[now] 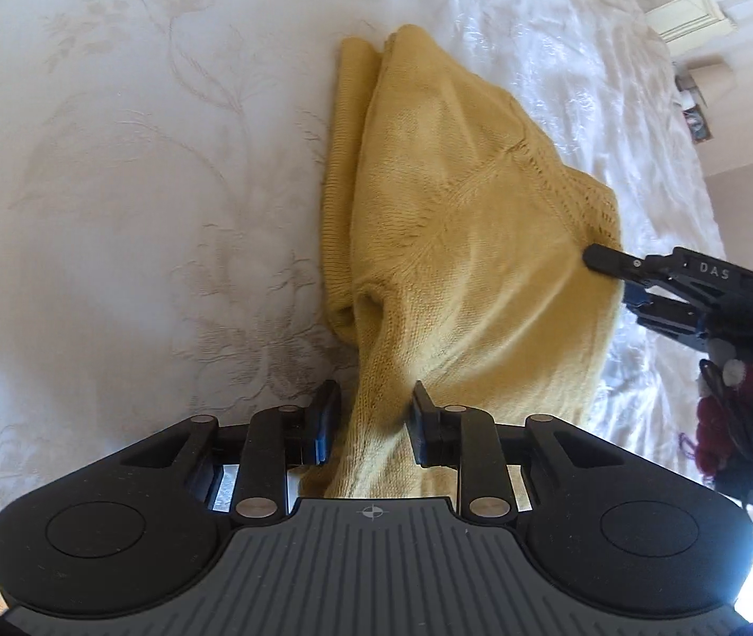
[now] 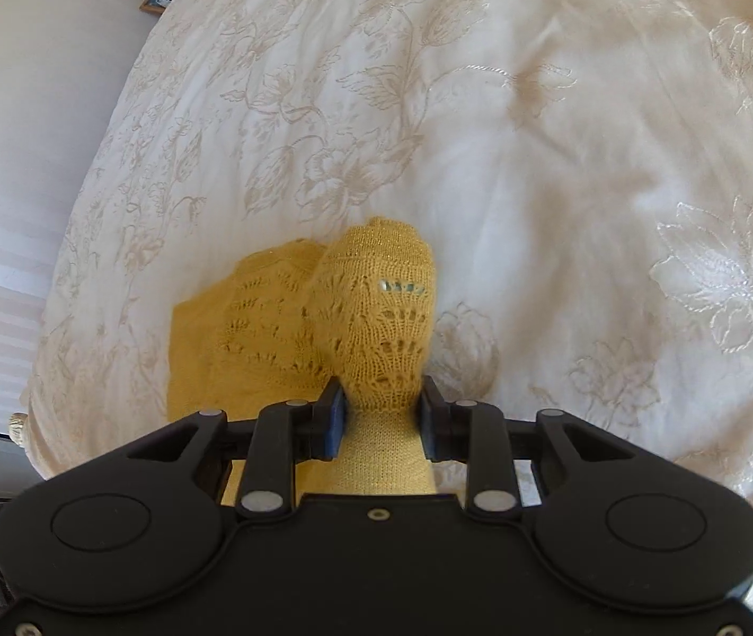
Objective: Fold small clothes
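A small yellow knitted sweater [image 1: 445, 196] lies partly folded on the white bedspread [image 1: 138, 159]. My left gripper [image 1: 375, 413] is shut on a bunched part of its plain knit near the camera and lifts it slightly. My right gripper [image 1: 607, 270] comes in from the right in the left wrist view and grips the sweater's lacy edge. In the right wrist view my right gripper [image 2: 382, 408] is shut on the lace-patterned part of the sweater [image 2: 376, 318], which stands up between the fingers. The rest of the garment lies to the left of it.
The bedspread [image 2: 482, 132] has an embroidered flower pattern and spreads in all directions. The bed's left edge and a white wall [image 2: 16, 159] show in the right wrist view. A headboard [image 1: 705, 0] and a dark red sleeve [image 1: 736, 424] show at the right in the left wrist view.
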`<state>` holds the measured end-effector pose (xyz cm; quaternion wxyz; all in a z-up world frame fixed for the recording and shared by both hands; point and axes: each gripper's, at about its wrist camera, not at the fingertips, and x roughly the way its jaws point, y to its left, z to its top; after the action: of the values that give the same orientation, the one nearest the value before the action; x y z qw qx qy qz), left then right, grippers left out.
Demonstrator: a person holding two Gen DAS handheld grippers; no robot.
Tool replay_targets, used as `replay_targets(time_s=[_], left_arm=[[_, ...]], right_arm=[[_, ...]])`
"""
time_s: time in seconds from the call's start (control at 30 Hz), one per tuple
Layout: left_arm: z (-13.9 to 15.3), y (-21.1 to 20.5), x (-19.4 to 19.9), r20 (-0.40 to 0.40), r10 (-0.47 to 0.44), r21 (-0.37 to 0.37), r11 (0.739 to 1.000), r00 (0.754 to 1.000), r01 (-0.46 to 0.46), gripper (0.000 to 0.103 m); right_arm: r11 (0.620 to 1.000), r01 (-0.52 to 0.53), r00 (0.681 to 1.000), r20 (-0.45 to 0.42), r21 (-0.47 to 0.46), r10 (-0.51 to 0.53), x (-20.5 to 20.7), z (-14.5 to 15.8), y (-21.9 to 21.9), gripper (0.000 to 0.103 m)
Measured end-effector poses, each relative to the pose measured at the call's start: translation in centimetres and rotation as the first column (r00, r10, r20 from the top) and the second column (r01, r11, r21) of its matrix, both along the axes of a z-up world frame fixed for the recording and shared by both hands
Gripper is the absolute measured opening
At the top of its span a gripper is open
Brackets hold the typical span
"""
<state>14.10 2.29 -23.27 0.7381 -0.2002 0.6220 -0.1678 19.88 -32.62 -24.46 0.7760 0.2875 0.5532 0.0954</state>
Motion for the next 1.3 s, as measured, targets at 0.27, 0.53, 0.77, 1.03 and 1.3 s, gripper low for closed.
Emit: replay_targets(time_s=[0.27,0.53,0.77,1.03,1.3], left_arm=[[4.9,-2.2,-2.4,0.189,-0.145,0.247,0.964,0.971,0.096,0.029],[9.9,-3.6,-1.2,0.373,-0.215,0.266,0.957,0.903,0.118,0.046],[7.5,-6.6,5.7,0.353,-0.219,0.281,0.952,0.91,0.12,0.046],[1.9,-4.7,12.1,0.24,-0.168,0.369,0.927,0.956,0.07,0.049],[1.0,-2.9,12.7,0.231,-0.224,0.376,0.918,0.947,0.126,0.076]], right_arm=[[0.994,-0.01,0.995,0.102,-0.11,0.021,-0.7,2.1,0.0,0.056],[0.995,-0.002,0.989,0.144,-0.102,0.017,-2.3,4.2,-1.2,0.074],[0.988,-0.003,0.995,0.103,-0.157,0.02,-2.3,3.6,0.5,0.076],[0.968,-0.02,1.0,0.011,-0.249,0.024,-0.9,1.8,3.1,0.077],[0.953,0.026,0.997,-0.063,-0.301,-0.047,1.3,-0.4,3.2,0.098]])
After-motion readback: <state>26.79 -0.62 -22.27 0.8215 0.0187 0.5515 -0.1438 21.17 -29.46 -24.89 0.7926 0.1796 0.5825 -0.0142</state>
